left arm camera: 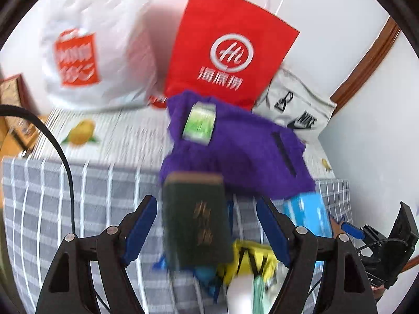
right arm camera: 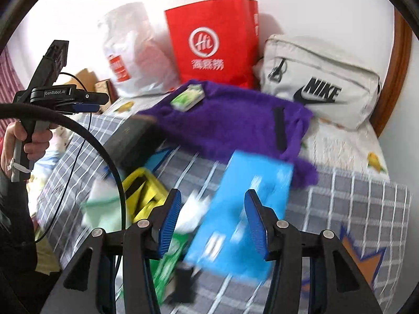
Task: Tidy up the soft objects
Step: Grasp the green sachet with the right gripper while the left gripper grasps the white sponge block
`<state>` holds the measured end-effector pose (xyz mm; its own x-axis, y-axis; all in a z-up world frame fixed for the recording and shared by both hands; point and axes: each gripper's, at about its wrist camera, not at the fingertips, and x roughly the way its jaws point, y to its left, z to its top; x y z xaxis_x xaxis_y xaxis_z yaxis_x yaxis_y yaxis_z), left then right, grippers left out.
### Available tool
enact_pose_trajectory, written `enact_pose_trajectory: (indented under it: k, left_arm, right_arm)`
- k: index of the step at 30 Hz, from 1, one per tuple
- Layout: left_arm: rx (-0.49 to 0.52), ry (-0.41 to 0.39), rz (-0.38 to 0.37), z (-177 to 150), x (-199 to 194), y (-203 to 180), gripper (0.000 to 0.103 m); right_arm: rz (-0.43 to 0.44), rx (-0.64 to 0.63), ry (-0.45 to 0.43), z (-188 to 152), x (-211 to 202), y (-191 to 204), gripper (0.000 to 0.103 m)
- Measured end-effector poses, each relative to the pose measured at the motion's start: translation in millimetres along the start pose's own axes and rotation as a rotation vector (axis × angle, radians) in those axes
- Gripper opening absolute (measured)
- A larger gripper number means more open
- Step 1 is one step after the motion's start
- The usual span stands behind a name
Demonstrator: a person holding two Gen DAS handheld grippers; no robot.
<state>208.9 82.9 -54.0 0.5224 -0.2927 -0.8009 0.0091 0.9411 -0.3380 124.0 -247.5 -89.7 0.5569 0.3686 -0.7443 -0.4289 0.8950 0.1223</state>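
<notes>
Left fingers (left arm camera: 204,231) open around dark book (left arm camera: 195,221) untouched, right fingers (right arm camera: 212,225) open above blue pack (right arm camera: 243,214).

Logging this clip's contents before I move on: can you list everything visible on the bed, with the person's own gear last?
paper bag: 1, red, upright against wall
plastic bag: 1, white, left of paper bag
Nike bag: 1, off-white, right rear
fleece garment: 1, purple, centre
small packet: 1, green-white, lying on garment
dark book: 1, dark green, front of garment
blue pack: 1, light blue, foreground
yellow item: 1, yellow-black, blurred
left gripper: open
right gripper: open
hand: 1, holding left gripper
</notes>
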Motion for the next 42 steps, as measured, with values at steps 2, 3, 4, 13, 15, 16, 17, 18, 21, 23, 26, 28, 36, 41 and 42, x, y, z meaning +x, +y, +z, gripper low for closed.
enact_pose_trajectory:
  k: [2,3,4,13,15,16,17,18,21,23,26,28,36,41,42]
  left_arm:
    - [-0.017,-0.011,0.014,-22.4,-13.7,4.0,0.077]
    - [-0.018,-0.008,0.022,-31.1,-16.3,5.3,0.077]
    - [-0.018,-0.001,0.027,-41.3,-19.8,5.6,0.077]
    - [0.03,-0.025,0.067,-117.5,-47.4,-9.2,0.077]
    - [0.041,-0.028,0.072,-128.3,-51.6,-13.0,0.077]
    - [0.047,-0.026,0.069,-131.8,-52.5,-15.0,0.077]
    - [0.051,-0.024,0.066,-134.9,-53.0,-16.6,0.077]
    - [0.057,-0.023,0.065,-137.9,-53.0,-18.6,0.077]
    - [0.071,-0.022,0.085,-146.1,-50.8,-23.5,0.077]
    - [0.075,-0.011,0.089,-150.0,-45.6,-25.9,0.077]
    - [0.09,0.006,0.097,-155.1,-37.1,-30.1,0.077]
    - [0.097,0.017,0.099,-157.3,-31.2,-31.5,0.077]
    - [0.128,0.066,0.072,-163.7,-10.5,-30.8,0.077]
    - [0.109,0.063,0.048,-163.0,-8.0,-22.5,0.077]
    - [0.116,0.071,0.039,-161.4,-4.9,-25.0,0.077]
  right_arm:
    - [0.022,0.013,0.021,-18.4,-2.2,10.0,0.051]
    - [0.033,0.016,0.034,-26.5,-2.0,14.6,0.051]
    - [0.044,0.024,0.049,-36.8,-0.8,20.4,0.051]
    - [0.058,0.149,0.141,-87.0,32.4,40.7,0.055]
    - [0.077,0.178,0.138,-89.6,34.5,43.0,0.056]
    - [0.073,0.189,0.134,-89.6,35.1,44.8,0.06]
    - [0.074,0.192,0.13,-88.8,36.0,46.6,0.063]
    - [0.076,0.196,0.127,-88.0,37.2,48.0,0.07]
    - [0.048,0.225,0.13,-85.5,45.3,49.1,0.073]
    - [0.028,0.223,0.132,-83.2,48.7,50.9,0.073]
    - [-0.002,0.191,0.114,-84.6,47.6,54.5,0.067]
    - [-0.011,0.181,0.101,-86.4,43.0,51.8,0.046]
    - [0.038,0.195,0.062,-88.9,19.7,39.8,0.043]
    - [0.048,0.186,0.043,-90.4,5.5,36.5,0.043]
    - [0.045,0.186,0.039,-90.7,4.8,36.3,0.043]
